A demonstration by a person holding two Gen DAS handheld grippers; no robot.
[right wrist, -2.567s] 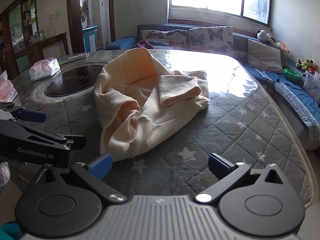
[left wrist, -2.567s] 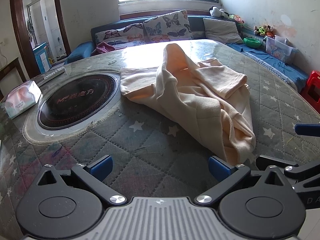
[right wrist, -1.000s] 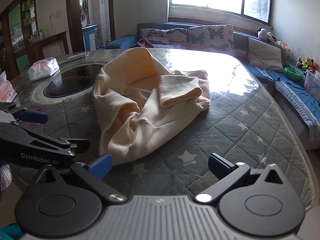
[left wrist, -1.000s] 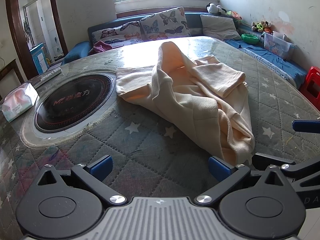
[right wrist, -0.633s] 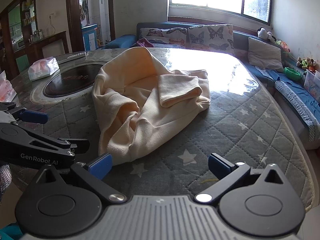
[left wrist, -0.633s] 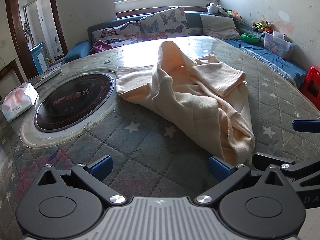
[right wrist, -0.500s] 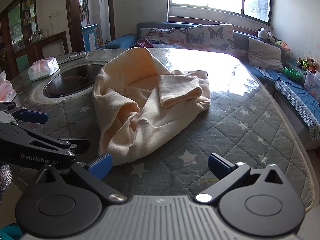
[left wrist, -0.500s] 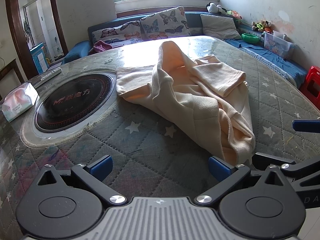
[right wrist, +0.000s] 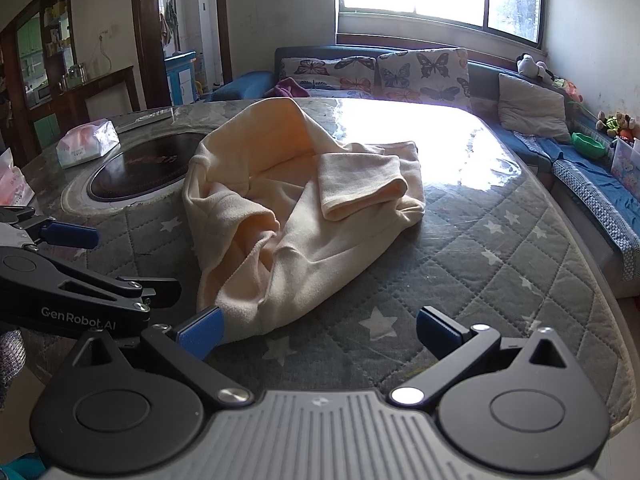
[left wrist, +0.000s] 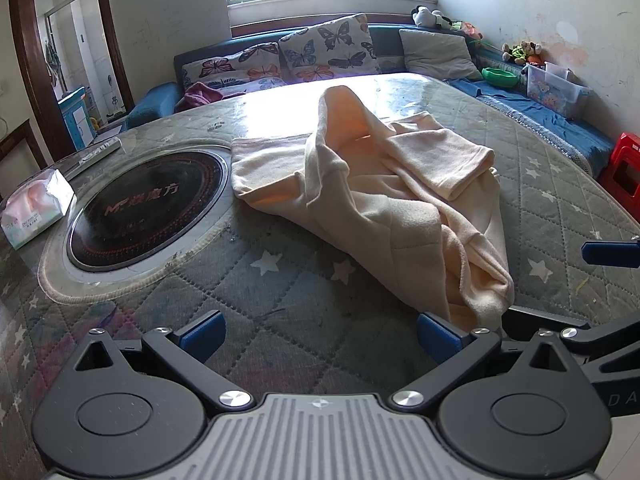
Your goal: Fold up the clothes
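Cream garment [left wrist: 400, 204] crumpled on table [left wrist: 280, 296], underside hidden, left claw [left wrist: 320, 330] and right claw [right wrist: 320, 330] held apart, near hem at 12 o'clock.

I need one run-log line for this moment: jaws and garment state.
left gripper: jaws open, empty | right gripper: jaws open, empty | cream garment: crumpled on quilted table, unfolded
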